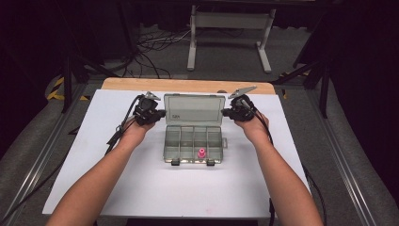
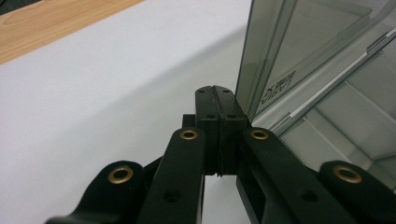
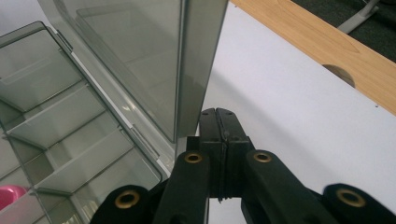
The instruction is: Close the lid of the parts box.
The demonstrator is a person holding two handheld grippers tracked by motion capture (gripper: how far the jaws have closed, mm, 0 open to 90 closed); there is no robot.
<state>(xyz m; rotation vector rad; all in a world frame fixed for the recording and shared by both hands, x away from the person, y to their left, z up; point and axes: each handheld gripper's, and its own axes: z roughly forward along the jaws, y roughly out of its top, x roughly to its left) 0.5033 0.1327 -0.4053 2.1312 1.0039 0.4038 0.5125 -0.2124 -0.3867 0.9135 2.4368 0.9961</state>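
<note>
- The clear compartment box (image 1: 194, 141) sits in the middle of the white surface (image 1: 141, 188), its tray toward the near side and its lid (image 1: 194, 109) raised at the far side, standing roughly upright.
- The left tongs (image 1: 159, 113) are at the left edge of the lid, just beside it; in the left gripper view the left tongs (image 2: 214, 93) are clenched, pad pressed flat against pad, with nothing between them.
- In that same view the lid's edge (image 2: 261, 56) stands just to the right of the tips; whether the tips touch it cannot be told.
- The right tongs (image 1: 227, 112) are at the right edge of the lid, level with the left ones; in the right gripper view the right tongs (image 3: 218, 115) are likewise clenched on nothing.
- There the lid's edge (image 3: 196, 70) rises directly left of the tips, very close; contact cannot be told for certain.
- A small pink piece (image 1: 201, 153) stands in a compartment of the tray's near row, right of centre; it also shows as a pink corner (image 3: 10, 195) low at the left of the right gripper view.
- The other compartments in view look bare, and dividers (image 3: 70, 126) split the tray into rows.
- Two dark latches (image 1: 175, 162) sit on the tray's near edge.
- A strip of wooden tabletop (image 1: 188, 85) shows beyond the far edge of the white surface.
- Both forearms (image 1: 99, 179) come in from the near side, one on each side of the box, with cables (image 1: 120, 129) trailing from the tools.
</note>
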